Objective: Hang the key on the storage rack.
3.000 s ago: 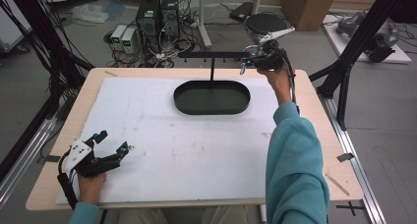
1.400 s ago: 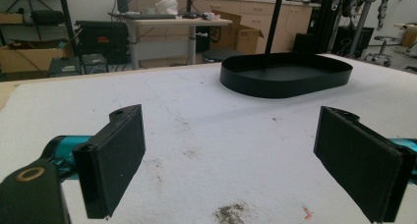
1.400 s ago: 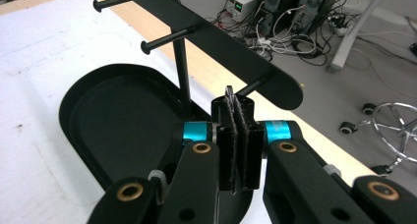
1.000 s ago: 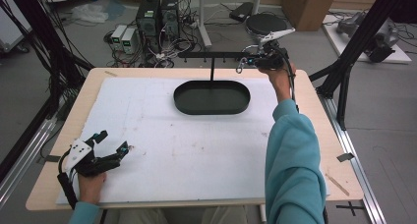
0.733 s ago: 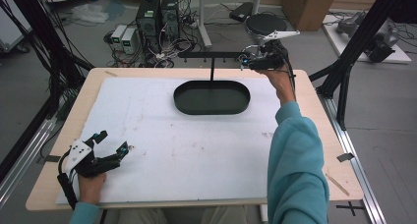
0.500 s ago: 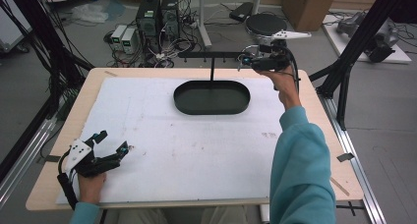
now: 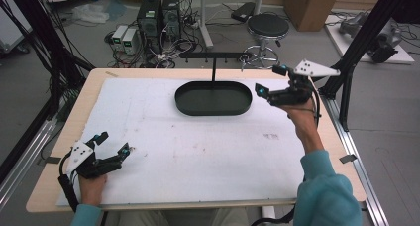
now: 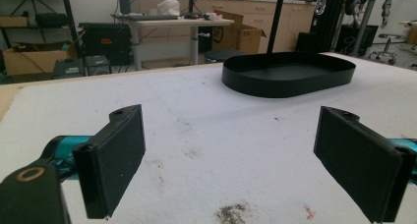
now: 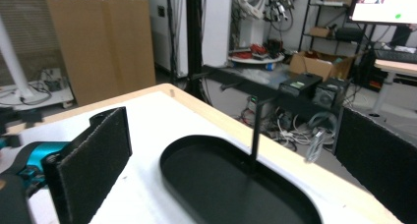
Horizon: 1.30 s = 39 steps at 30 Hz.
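A black oval tray (image 7: 213, 98) lies at the far middle of the white mat, with a thin black post and a hooked crossbar (image 7: 213, 54) rising behind it. A small silvery thing (image 7: 243, 62) hangs from the bar's right end, also seen in the right gripper view as a dangling silvery thing (image 9: 313, 145). My right gripper (image 7: 270, 80) hovers right of the tray; its jaws have just been opening and stand open with nothing between them. In its own view the right gripper (image 9: 236, 165) looks over the tray (image 9: 236, 184). My left gripper (image 7: 113, 142) rests open at the near left corner, and the left gripper (image 8: 238, 162) faces the tray (image 8: 290, 74) across bare mat.
The white mat (image 7: 198, 146) covers most of the wooden table (image 7: 341, 161). Beyond the far edge stand computer boxes (image 7: 158, 13) with cables and a round stool (image 7: 267, 25). Black frame posts (image 7: 356, 47) rise at the table's right.
My right gripper has pulled away from the bar's right end, moving right and nearer, and its jaws have opened. The silvery thing stays hanging on the bar. The left gripper has not moved.
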Available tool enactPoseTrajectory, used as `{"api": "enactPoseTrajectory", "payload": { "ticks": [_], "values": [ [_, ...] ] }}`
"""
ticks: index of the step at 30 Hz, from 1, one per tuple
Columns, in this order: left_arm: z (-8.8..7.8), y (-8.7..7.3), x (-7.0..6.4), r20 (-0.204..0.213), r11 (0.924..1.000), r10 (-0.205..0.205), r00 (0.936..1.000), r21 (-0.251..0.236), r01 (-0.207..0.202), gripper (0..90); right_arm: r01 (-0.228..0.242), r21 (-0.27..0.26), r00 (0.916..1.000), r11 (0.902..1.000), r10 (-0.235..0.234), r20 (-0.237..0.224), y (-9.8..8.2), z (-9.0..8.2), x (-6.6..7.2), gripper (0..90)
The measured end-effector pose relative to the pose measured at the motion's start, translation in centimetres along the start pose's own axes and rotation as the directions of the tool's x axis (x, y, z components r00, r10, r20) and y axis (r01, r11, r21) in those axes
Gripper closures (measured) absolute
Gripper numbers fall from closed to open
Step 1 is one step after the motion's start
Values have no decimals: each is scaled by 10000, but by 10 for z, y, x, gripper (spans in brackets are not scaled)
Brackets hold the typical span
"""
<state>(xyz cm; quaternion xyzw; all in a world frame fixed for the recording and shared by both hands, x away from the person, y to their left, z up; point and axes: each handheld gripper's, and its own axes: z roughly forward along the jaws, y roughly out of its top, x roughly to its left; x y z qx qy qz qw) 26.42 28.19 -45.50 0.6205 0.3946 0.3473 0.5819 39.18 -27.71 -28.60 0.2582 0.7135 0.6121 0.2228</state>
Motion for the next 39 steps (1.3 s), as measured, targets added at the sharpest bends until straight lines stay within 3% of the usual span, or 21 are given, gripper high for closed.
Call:
{"api": "enactPoseTrajectory", "payload": {
  "ticks": [6, 8, 11, 18, 23, 30, 32, 39],
  "values": [
    [-1, 0, -1, -20, 10000, 42, 10000, -84, -42, 126, 277, -240, 9996, 9993, -275, 50, -44, -21, 21, 7],
    [-2, -1, 0, -5, 10000, 14, 10000, -95, -14, 125, 205, -153, 9997, 9997, -203, 138, -58, -26, 24, 7],
    [-1, -1, 0, -16, 9999, -30, 10000, -121, 30, 125, -84, -488, 9999, 9988, 89, 93, -76, -34, 28, 7],
    [-1, 0, 0, -20, 10000, 31, 10000, -84, -32, 125, 54, -548, 9979, 9985, -18, 655, -124, -45, 37, 7],
    [-2, -1, 0, 9, 10000, 17, 10000, -88, -17, 125, -112, -586, 9932, 9982, 179, 1152, -158, -43, 41, 7],
    [-2, -1, -1, -12, 9999, 58, 10000, -159, -58, 125, -14, -589, 9909, 9983, 93, 1343, -173, -39, 40, 7],
    [-2, -1, -1, -14, 9998, 65, 10000, -167, -66, 125, -83, -362, 9900, 9993, 133, 1408, -175, -37, 41, 7],
    [-2, -1, 0, -58, 9998, 4, 10000, -191, -5, 125, 29, -588, 9909, 9983, 50, 1346, -177, -39, 41, 7]
  ]
}}
